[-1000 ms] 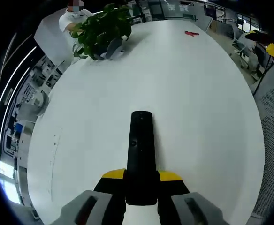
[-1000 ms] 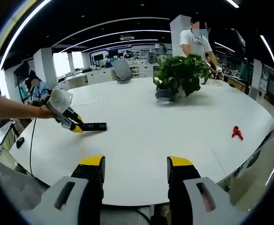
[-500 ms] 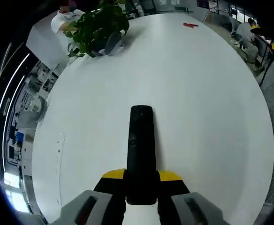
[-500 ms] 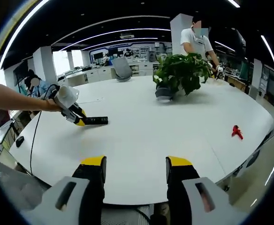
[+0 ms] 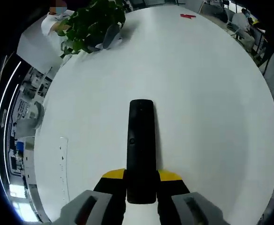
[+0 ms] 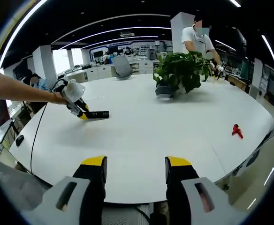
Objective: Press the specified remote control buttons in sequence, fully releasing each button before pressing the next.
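The left tool (image 5: 141,176) is clenched on the near end of the black remote control (image 5: 141,140), held above the white tabletop (image 5: 207,103). The right tool (image 6: 133,165) is released, jaws apart, near the tabletop's edge. A potted plant (image 6: 181,70) stands well apart.

Broad round white surface (image 6: 174,126), mostly bare. Leafy green potted plant (image 6: 181,72) stands toward the far edge, a person in a white shirt (image 6: 198,42) just behind it; small red object (image 6: 237,131) lies alone near the rim, well apart from the plant. Grey office chair (image 6: 123,69) beyond the far side.
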`<state>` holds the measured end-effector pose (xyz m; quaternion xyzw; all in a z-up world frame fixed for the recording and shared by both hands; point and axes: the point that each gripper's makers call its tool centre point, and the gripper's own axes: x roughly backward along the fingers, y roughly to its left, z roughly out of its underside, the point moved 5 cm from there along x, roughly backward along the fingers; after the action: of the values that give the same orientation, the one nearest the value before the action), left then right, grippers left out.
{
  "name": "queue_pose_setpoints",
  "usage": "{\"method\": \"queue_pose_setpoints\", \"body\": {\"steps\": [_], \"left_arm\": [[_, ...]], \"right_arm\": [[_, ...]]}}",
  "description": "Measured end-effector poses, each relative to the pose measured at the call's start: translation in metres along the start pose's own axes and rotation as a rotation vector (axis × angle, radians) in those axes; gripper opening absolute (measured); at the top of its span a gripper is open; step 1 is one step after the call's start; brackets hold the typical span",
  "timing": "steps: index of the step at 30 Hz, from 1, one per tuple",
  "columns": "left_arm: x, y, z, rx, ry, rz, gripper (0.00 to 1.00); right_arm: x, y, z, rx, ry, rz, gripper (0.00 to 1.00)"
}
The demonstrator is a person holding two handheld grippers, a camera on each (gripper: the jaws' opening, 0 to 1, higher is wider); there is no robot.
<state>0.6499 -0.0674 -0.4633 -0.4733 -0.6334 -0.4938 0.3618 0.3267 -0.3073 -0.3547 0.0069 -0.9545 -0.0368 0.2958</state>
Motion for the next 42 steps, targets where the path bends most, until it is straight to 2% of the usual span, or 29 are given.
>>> {"method": "queue_pose_setpoints", "body": {"steps": [6, 7, 8, 17, 20, 22, 26, 31, 35, 38, 40, 42], "left_arm": [[-0.006, -0.001, 0.004, -0.016, 0.014, 0.015, 0.23], [-0.007, -0.004, 0.006, -0.039, 0.025, 0.03, 0.23], [-0.006, 0.0, 0.003, -0.05, 0.005, 0.013, 0.23], [-0.008, -0.001, 0.002, -0.04, 0.037, 0.063, 0.24], [-0.007, -0.001, 0.002, -0.05, 0.041, 0.056, 0.24], [-0.007, -0.003, 0.002, -0.009, 0.048, 0.06, 0.24], [-0.006, -0.004, 0.003, -0.038, 0.034, 0.041, 0.25], [-0.005, -0.005, 0.003, -0.037, 0.034, 0.015, 0.24], [-0.002, 0.001, 0.004, 0.004, 0.047, -0.056, 0.34], [0.0, 0.002, 0.006, 0.028, 0.048, -0.068, 0.42], [0.003, 0.0, 0.007, 0.052, 0.034, -0.061, 0.5], [0.01, 0.0, 0.006, 0.102, -0.012, -0.077, 0.55]], "right_arm": [[-0.001, 0.001, 0.001, 0.005, 0.012, -0.005, 0.51], [-0.001, 0.001, 0.001, 0.005, 0.012, -0.005, 0.51], [-0.001, 0.001, 0.001, 0.003, 0.015, -0.003, 0.51], [-0.001, 0.001, 0.002, 0.003, 0.023, -0.01, 0.5], [-0.002, 0.0, 0.003, 0.0, 0.028, -0.007, 0.5], [-0.002, 0.0, 0.003, -0.002, 0.025, -0.008, 0.5], [-0.002, 0.001, 0.003, 0.001, 0.027, -0.01, 0.5], [-0.002, 0.002, 0.003, 0.003, 0.027, -0.012, 0.5], [-0.001, 0.001, 0.001, -0.004, 0.011, -0.003, 0.52], [-0.001, 0.0, 0.002, -0.001, 0.014, -0.001, 0.53], [0.0, 0.0, 0.001, 0.001, 0.008, 0.001, 0.54], [0.001, -0.003, -0.002, 0.008, -0.021, 0.027, 0.6]]}}
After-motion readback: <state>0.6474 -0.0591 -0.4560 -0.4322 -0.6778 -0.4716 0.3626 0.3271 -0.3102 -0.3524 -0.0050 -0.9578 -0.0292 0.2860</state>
